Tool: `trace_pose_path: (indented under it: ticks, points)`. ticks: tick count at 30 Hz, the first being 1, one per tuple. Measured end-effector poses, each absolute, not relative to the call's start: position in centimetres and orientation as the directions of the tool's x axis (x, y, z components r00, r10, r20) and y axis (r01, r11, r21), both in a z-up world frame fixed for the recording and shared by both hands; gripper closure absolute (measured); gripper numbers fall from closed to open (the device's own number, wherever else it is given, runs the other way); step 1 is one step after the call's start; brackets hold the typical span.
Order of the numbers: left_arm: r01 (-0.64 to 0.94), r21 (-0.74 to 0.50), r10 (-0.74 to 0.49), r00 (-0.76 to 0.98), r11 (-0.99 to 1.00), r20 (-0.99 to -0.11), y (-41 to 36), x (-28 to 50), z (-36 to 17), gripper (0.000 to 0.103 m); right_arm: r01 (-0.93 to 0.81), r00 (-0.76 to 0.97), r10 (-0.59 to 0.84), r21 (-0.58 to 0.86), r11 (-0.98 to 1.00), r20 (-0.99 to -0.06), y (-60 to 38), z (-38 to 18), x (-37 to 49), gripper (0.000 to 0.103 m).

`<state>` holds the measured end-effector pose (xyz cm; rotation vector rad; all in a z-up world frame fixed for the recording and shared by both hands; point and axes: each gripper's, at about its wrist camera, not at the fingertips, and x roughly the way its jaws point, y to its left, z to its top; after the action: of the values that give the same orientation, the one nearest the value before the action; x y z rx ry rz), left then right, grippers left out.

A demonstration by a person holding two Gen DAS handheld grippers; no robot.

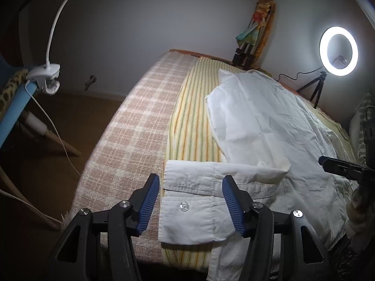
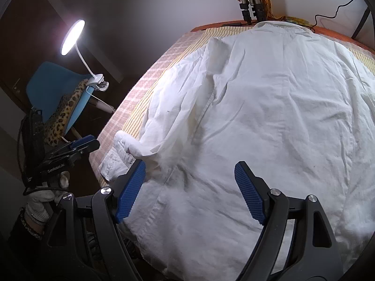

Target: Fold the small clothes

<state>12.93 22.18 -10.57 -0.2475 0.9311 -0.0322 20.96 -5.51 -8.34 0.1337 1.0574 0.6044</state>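
A white button shirt (image 1: 264,126) lies spread, back up, on the bed; it fills the right wrist view (image 2: 269,107). Its left sleeve is folded, with the buttoned cuff (image 1: 189,213) at the bed's near edge. My left gripper (image 1: 191,201) is open, its blue pads on either side of the cuff, just above it. My right gripper (image 2: 189,189) is open and empty over the shirt's lower hem. The left gripper also shows in the right wrist view (image 2: 82,144), beside the cuff (image 2: 114,161). The right gripper's tip shows in the left wrist view (image 1: 337,164).
The bed has a yellow striped sheet (image 1: 189,117) and a pink checked blanket (image 1: 131,128). A blue chair (image 2: 54,89) with a clip lamp (image 2: 72,37) stands left. A ring light (image 1: 338,51) on a tripod and a tripod (image 1: 243,56) stand at the far end.
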Motion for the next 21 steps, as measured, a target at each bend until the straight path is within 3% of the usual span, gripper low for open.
trace_pose_path:
  ticks: [7, 11, 12, 14, 21]
  points:
    - [-0.096, -0.188, -0.108, 0.538, 0.977, -0.836, 22.5, 15.5, -13.7, 0.052, -0.413, 0.352, 0.521, 0.371, 0.832, -0.777, -5.5, -8.3, 20.9, 0.021]
    - [-0.055, -0.155, -0.105, 0.518, 0.986, -0.849, 21.5, 16.1, -14.8, 0.074, -0.416, 0.36, 0.52, 0.365, 0.833, -0.775, -5.5, -8.1, 21.0, 0.021]
    - [-0.048, -0.139, -0.093, 0.533, 0.989, -0.841, 21.2, 15.9, -14.7, 0.087, -0.418, 0.362, 0.518, 0.361, 0.833, -0.775, -5.5, -8.0, 21.0, 0.021]
    - [-0.031, -0.135, -0.098, 0.538, 0.99, -0.837, 21.0, 15.9, -14.6, 0.1, -0.423, 0.367, 0.515, 0.354, 0.834, -0.775, -5.4, -7.9, 20.9, 0.021]
    - [-0.005, -0.054, -0.039, 0.626, 0.999, -0.779, 20.0, 13.2, -11.4, 0.102, -0.426, 0.368, 0.513, 0.349, 0.834, -0.776, -5.6, -7.8, 20.7, 0.021]
